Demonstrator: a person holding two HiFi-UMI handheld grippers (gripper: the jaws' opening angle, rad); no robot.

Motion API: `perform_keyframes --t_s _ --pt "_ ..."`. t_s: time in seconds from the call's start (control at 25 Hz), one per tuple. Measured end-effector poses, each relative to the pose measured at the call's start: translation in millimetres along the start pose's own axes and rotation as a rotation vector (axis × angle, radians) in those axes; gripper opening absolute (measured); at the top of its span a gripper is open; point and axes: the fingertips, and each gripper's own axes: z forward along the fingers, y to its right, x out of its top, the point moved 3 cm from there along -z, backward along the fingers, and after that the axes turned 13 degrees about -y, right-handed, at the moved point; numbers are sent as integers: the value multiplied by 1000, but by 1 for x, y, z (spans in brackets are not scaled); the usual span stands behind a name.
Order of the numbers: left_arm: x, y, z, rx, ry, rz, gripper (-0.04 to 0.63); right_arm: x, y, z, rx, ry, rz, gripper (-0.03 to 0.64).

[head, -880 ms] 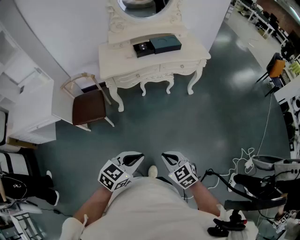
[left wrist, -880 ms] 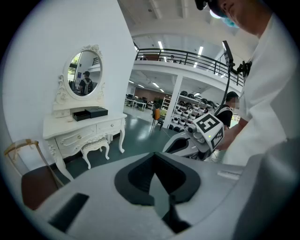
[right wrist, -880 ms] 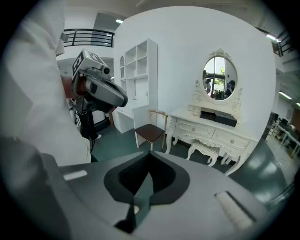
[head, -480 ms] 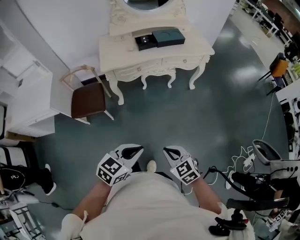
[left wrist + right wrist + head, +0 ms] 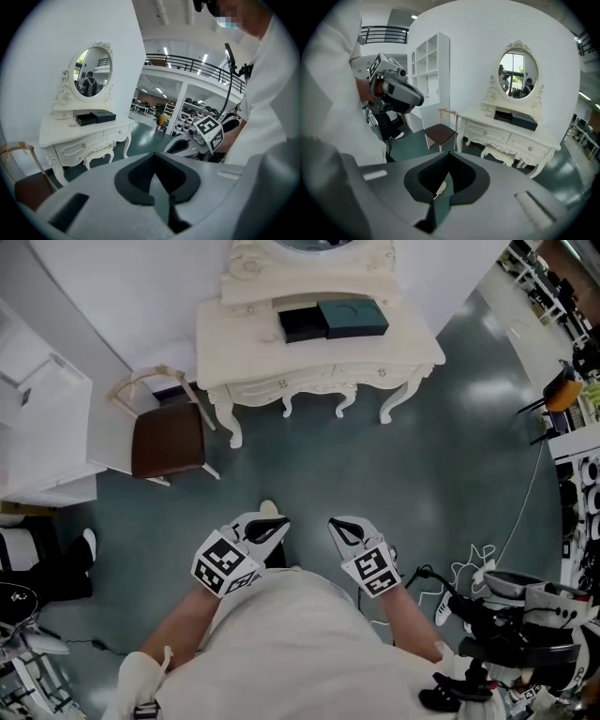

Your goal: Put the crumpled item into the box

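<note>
A dark open box and its dark teal lid lie side by side on the white dressing table at the top of the head view. I cannot make out any crumpled item. Both grippers are held close to the person's body, far from the table. My left gripper points forward with its jaws together and nothing in them. My right gripper is also shut and empty. The left gripper view shows the box far off on the table, and so does the right gripper view, where the box sits under the mirror.
A brown-seated chair stands left of the table, beside a white shelf unit. Cables and dark equipment lie on the floor at the right. Green floor separates me from the table. A shoe shows ahead of the left gripper.
The table and chair have shifted in the head view as the person steps forward. A foot now shows ahead of the left gripper. Both grippers stay shut near the body.
</note>
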Motion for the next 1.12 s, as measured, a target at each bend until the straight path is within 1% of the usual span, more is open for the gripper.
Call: perform_keyframes --t_s 0.12,0.16,0.24,0.32,0.4,0.52,0.56,0.68,0.84,0.96,1.12 --pt "29 -47 2 -11 13 17 2 41 40 24 -35 -3 -30 8" --pt "38 -64 2 -12 21 26 2 56 53 34 -45 -2 -42 31" --pt "54 -97 -1 -10 34 39 2 84 80 56 -62 4 -62 46" --pt "64 -127 -7 -4 42 42 2 114 103 76 -75 10 -87 49" --pt "69 -155 -13 4 48 29 2 143 124 96 -93 17 -112 54" --pt "73 -189 -24 25 59 -8 2 183 153 125 -105 23 -147 65" --pt "74 -197 -27 38 65 -23 2 196 162 134 -107 23 -168 77" --pt "76 -223 -35 85 95 -79 2 235 193 162 -116 33 -238 80" --pt "83 -260 -44 167 133 -159 2 284 240 213 -112 20 -325 94" --pt "97 -287 -46 239 150 -225 2 314 278 254 -109 -7 -395 109" --pt "123 -311 -44 323 164 -263 2 343 322 306 -95 -60 -485 132"
